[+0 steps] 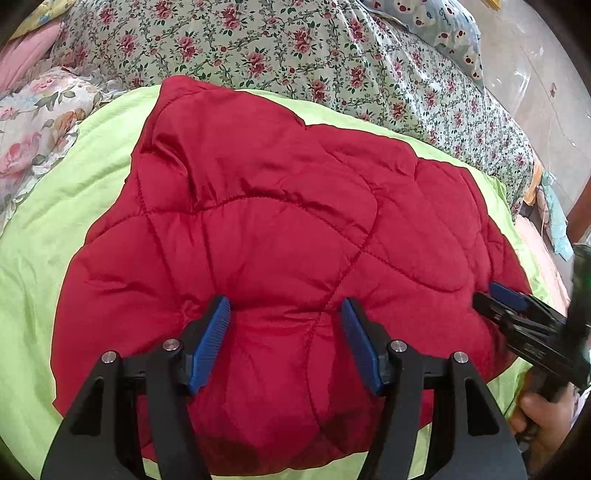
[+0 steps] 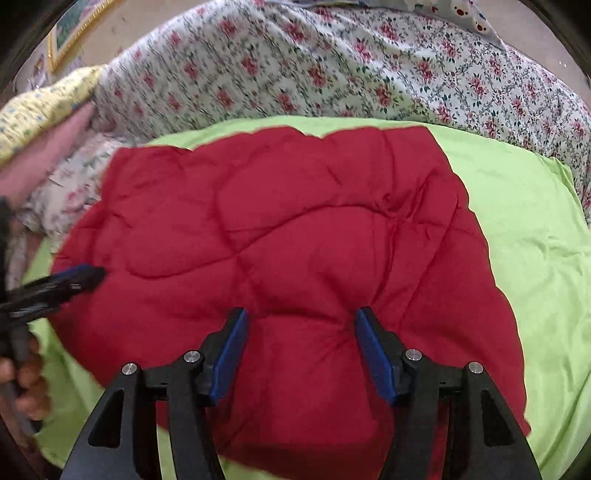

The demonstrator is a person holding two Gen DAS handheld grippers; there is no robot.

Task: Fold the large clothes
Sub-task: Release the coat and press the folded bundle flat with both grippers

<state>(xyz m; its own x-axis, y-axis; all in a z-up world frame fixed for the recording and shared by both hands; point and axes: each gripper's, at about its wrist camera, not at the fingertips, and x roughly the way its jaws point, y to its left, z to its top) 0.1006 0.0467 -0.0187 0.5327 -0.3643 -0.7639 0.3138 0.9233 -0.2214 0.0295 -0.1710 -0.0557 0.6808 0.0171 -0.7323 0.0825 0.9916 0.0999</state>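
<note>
A red quilted padded garment (image 1: 266,251) lies folded on a lime green sheet (image 1: 55,221); it also shows in the right wrist view (image 2: 295,236). My left gripper (image 1: 285,314) is open, its blue pads pressing down on the garment's near part, with red fabric bulging between the jaws. My right gripper (image 2: 301,325) is open the same way on the garment's near part. The right gripper also shows at the right edge of the left wrist view (image 1: 495,295), and the left gripper at the left edge of the right wrist view (image 2: 88,275).
A floral bedspread (image 1: 280,48) covers the bed behind the green sheet (image 2: 535,229). A bear-print pillow (image 1: 447,33) lies at the back right. Pink and floral bedding (image 1: 33,110) is heaped at the left. The bed's edge and floor (image 1: 535,74) are at the right.
</note>
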